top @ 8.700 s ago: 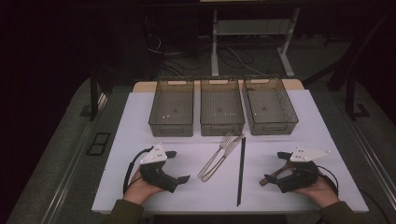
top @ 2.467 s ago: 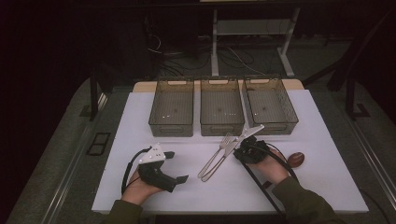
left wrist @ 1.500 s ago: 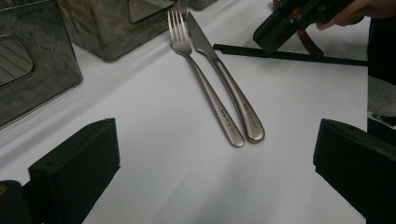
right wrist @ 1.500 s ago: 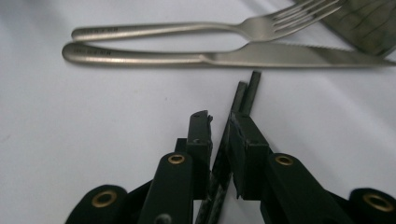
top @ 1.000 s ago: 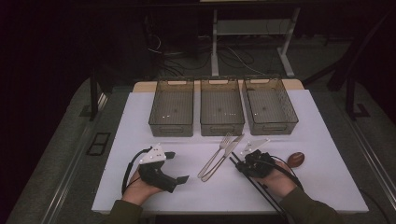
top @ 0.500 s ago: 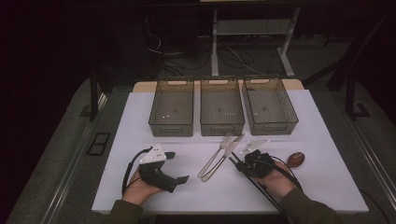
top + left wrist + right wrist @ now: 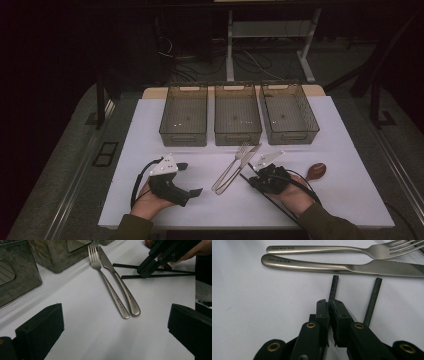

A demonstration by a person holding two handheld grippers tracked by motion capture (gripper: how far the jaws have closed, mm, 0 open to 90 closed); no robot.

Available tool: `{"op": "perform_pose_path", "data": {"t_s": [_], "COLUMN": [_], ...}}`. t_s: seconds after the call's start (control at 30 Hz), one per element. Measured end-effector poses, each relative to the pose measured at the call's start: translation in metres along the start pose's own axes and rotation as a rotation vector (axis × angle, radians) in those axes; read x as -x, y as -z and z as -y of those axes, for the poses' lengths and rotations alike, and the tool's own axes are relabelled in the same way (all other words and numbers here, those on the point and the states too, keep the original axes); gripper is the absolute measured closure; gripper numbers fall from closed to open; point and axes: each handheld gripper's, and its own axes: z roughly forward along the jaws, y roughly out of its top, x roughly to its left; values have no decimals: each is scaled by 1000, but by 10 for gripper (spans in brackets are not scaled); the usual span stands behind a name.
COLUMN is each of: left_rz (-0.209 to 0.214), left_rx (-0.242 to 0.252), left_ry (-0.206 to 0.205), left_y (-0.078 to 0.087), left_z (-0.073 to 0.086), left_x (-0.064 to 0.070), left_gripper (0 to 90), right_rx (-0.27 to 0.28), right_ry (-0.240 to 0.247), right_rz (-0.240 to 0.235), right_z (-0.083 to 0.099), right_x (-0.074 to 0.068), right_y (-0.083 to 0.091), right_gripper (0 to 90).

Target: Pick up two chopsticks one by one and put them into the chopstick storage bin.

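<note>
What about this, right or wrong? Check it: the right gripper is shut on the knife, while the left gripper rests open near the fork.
Wrong in one respect. The right gripper is shut on a black chopstick, not on the knife, which lies free just beyond it; the right gripper view shows this. The left gripper does rest open near the fork.

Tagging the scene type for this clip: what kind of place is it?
Probably a lab or data-collection workbench, not a kitchen: a white table top carries three empty mesh bins in a row, cables lie on the dark floor behind, and the right gripper pinches one black chopstick.
</note>
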Motion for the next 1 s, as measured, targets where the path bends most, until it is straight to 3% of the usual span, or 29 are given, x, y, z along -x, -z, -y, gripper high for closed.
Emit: {"op": "perform_pose_path", "data": {"t_s": [0.2,0.4,0.7,1.0], "left_rz": [0,-1,3,6], "left_rx": [-3,-7,-10,-9], "left_ry": [-3,-3,-3,-2], "left_y": [0,0,-2,-3], "left_z": [0,0,0,0], "left_x": [0,1,2,2], "left_gripper": [0,0,0,0], "right_rx": [45,57,57,20], "right_ry": [-15,-11,-21,6], "right_rz": [-14,-12,-29,-30], "right_z": [9,36,64,70], "right_x": [-1,-9,-10,-13], "right_y": [18,39,49,43], "right_gripper": [755,760,777,809]}}
